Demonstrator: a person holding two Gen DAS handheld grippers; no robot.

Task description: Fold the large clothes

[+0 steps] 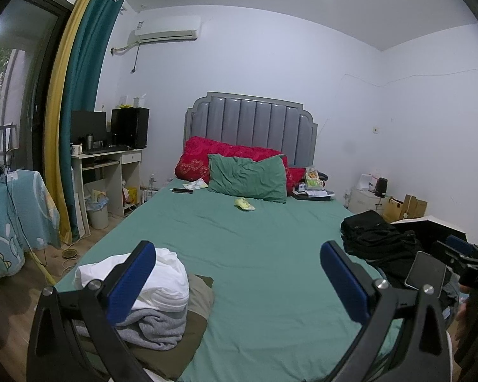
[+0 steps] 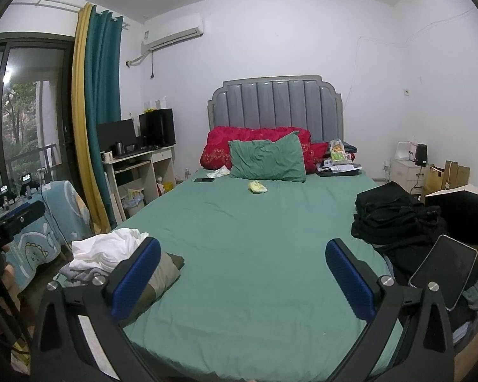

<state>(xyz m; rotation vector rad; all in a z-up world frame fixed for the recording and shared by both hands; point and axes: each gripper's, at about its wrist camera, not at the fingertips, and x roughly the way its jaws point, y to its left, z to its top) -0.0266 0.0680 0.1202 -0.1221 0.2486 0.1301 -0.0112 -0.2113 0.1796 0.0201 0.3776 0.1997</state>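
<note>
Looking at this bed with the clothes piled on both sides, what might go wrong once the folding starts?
The phone lies against the black clothes pile at the bed's right edge; pulling a black garment might knock it off. The white garment tops a loose heap of grey and olive clothes near the left corner, so lifting one could drag others onto the floor. Both grippers, left and right, are open and empty.

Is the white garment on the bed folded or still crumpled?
Crumpled. The white garment lies bunched with loose wrinkles on a grey garment, not flat or squared.
</note>
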